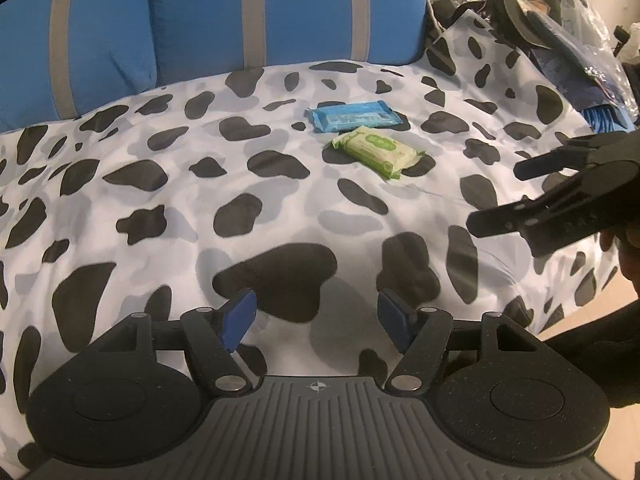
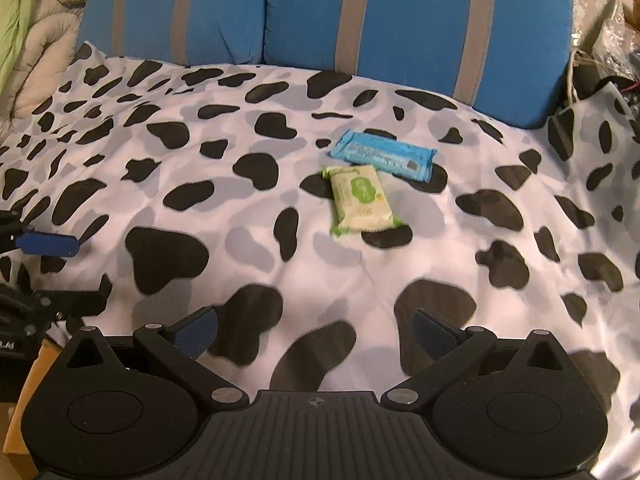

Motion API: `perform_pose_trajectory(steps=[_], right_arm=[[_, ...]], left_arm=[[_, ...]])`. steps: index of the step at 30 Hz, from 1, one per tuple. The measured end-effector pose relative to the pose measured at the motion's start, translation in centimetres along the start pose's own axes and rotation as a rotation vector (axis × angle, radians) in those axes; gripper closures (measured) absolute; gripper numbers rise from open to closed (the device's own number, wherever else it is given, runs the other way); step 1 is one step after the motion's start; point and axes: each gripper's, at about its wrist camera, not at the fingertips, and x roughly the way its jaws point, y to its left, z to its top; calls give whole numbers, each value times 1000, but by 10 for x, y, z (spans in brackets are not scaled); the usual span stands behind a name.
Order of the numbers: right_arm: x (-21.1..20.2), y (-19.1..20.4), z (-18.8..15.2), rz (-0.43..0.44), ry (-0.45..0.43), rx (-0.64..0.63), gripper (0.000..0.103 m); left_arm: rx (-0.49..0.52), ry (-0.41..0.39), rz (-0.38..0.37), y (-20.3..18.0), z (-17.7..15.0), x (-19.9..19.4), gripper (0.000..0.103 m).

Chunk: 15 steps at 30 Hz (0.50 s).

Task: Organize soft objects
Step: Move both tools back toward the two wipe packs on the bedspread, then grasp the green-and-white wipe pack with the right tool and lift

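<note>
Fingers on both our left gripper (image 1: 317, 320) and right gripper (image 2: 316, 334) are spread and hold nothing. 2 packs lie mid-bed: green pack (image 2: 362, 199) nearer, blue pack (image 2: 383, 155) touching behind. We should straddle the green pack's short width and close gently.

Two soft packs on a cow-print bed (image 1: 160, 208).
Blue pack (image 1: 353, 116) lies just behind green pack (image 1: 378, 151); blue cushions (image 2: 400, 16) line the back.

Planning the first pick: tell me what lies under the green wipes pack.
The green wipes pack lies flat on the cow-print cover, partly over a black spot. The blue wipes pack sits just behind it, not beneath. Anything directly under the pack is hidden.
</note>
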Motion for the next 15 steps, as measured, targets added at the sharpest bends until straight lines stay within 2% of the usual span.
perform_pose_trajectory(steps=[7, 15], right_arm=[[25, -9, 19, -3, -12, -18, 1], [61, -21, 46, 0, -19, -25, 9]], left_arm=[[-20, 6, -3, 8, 12, 6, 37], [-28, 9, -9, 12, 21, 6, 37]])
